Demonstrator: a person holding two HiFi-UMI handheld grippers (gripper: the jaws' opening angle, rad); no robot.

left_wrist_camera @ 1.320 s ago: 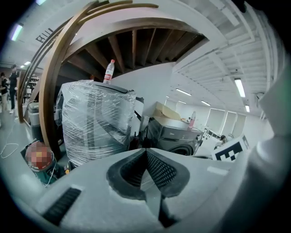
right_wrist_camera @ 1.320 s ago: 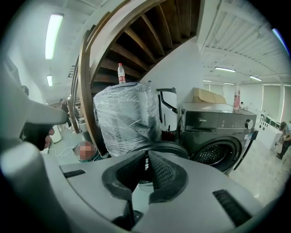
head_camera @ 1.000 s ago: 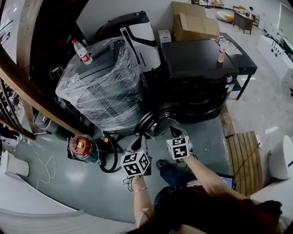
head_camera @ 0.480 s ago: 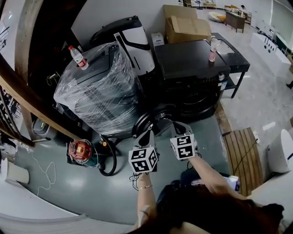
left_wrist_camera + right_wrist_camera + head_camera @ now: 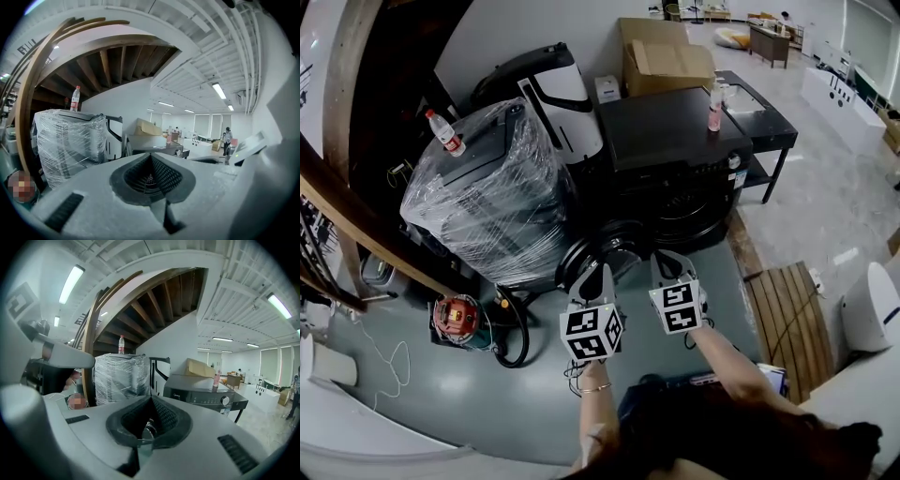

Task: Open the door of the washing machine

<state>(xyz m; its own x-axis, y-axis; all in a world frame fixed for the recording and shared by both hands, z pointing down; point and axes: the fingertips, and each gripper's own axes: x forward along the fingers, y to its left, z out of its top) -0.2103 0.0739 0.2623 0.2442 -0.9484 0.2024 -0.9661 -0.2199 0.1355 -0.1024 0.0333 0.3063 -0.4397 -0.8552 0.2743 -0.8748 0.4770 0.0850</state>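
The black washing machine [image 5: 675,131] stands in the middle of the head view. Its round door [image 5: 602,251] hangs swung open at the front left of it. My left gripper [image 5: 602,274] is just in front of that door, jaws shut and empty. Beside it my right gripper [image 5: 660,260] is also shut with nothing held, near the door's right edge. The left gripper view looks over the shut left gripper [image 5: 151,157] at the machine's top [image 5: 154,143]. In the right gripper view the control panel [image 5: 206,398] shows beyond the shut right gripper [image 5: 151,400].
A plastic-wrapped appliance [image 5: 483,192] with a water bottle [image 5: 445,133] on top stands left of the washer. A pink bottle [image 5: 714,111] sits on the washer, a cardboard box [image 5: 661,56] behind. A red cable reel [image 5: 457,317] and black hose [image 5: 514,333] lie left; a wooden slat platform [image 5: 787,305] lies right.
Both grippers have risen together side by side, staying shut. The head view has shifted, so the machines sit further left and lower. The door stays swung open.
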